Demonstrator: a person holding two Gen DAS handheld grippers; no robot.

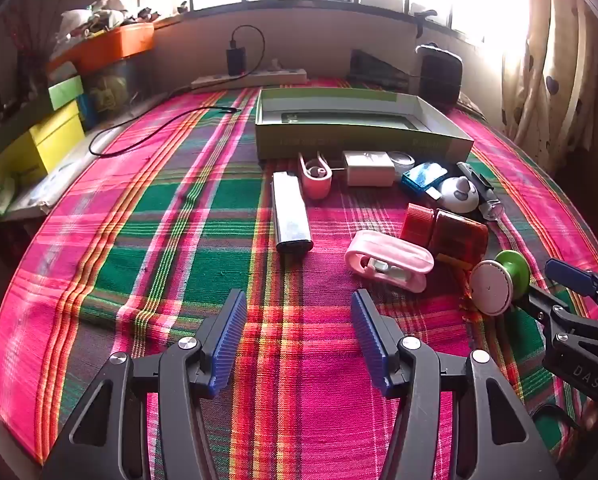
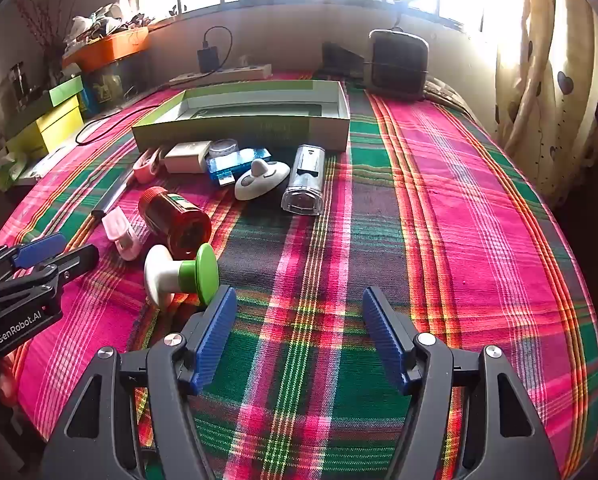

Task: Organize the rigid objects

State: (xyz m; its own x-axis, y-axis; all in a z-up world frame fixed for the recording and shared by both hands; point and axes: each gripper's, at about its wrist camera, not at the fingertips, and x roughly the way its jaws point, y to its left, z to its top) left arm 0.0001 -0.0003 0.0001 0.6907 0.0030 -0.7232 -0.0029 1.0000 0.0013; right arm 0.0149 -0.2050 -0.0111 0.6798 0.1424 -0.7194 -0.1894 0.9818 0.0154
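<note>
An open green box (image 1: 359,136) stands at the back of the plaid cloth. In front of it lie a silver lighter (image 1: 291,212), a pink clip (image 1: 317,176), a white charger (image 1: 369,168), a blue USB stick (image 1: 423,176), a white round piece (image 2: 261,178), a clear case (image 2: 305,178), a red bottle (image 2: 175,216), a pink holder (image 1: 387,262) and a green-and-white knob (image 2: 179,276). My left gripper (image 1: 299,300) is open over bare cloth, short of the lighter. My right gripper (image 2: 299,296) is open too, its left pad beside the knob.
A power strip (image 1: 251,78) with a plugged charger and a black cable (image 1: 159,128) sits at the back. A dark speaker-like box (image 2: 397,64) stands at the back right. Stacked coloured boxes (image 1: 55,136) line the left edge and a curtain (image 2: 547,100) hangs on the right.
</note>
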